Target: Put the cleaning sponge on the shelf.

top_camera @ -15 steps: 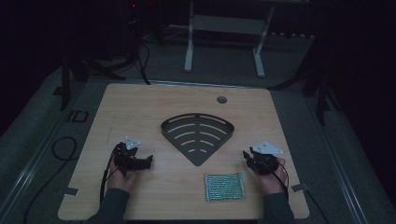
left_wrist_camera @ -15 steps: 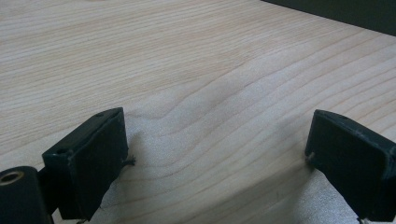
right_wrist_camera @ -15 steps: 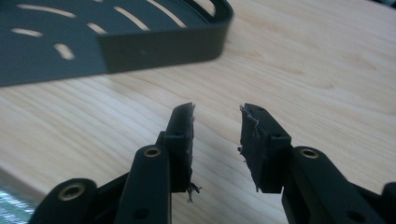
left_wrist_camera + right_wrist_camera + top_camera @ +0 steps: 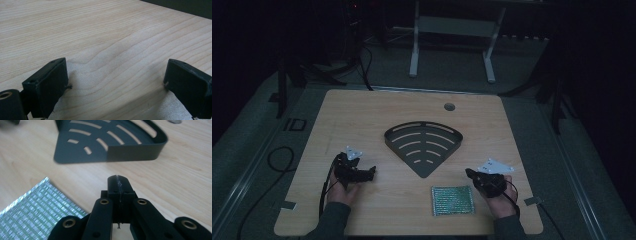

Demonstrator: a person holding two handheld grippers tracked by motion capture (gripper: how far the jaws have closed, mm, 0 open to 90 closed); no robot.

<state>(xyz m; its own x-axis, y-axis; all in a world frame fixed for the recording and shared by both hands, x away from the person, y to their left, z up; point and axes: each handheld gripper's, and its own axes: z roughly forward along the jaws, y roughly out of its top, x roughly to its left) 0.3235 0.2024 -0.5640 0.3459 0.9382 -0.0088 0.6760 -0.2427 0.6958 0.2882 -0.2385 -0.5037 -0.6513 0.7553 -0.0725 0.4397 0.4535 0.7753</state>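
Lower left of the high view, the left gripper (image 4: 371, 173) sits low over bare wooden table (image 4: 362, 120), jaws spread wide, nothing between them. Centre frame lies the dark fan-shaped slotted tray (image 4: 423, 145); a shiny green mesh pad (image 4: 453, 200) lies below it. Lower right, the right gripper (image 4: 469, 173) is pressed together, empty, pad just beside it.

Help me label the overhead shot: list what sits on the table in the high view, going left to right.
Left gripper → dark fan-shaped slotted tray → shiny green mesh pad → right gripper. The tray and pad overlap a little in left-right span; I ordered them by their centres.
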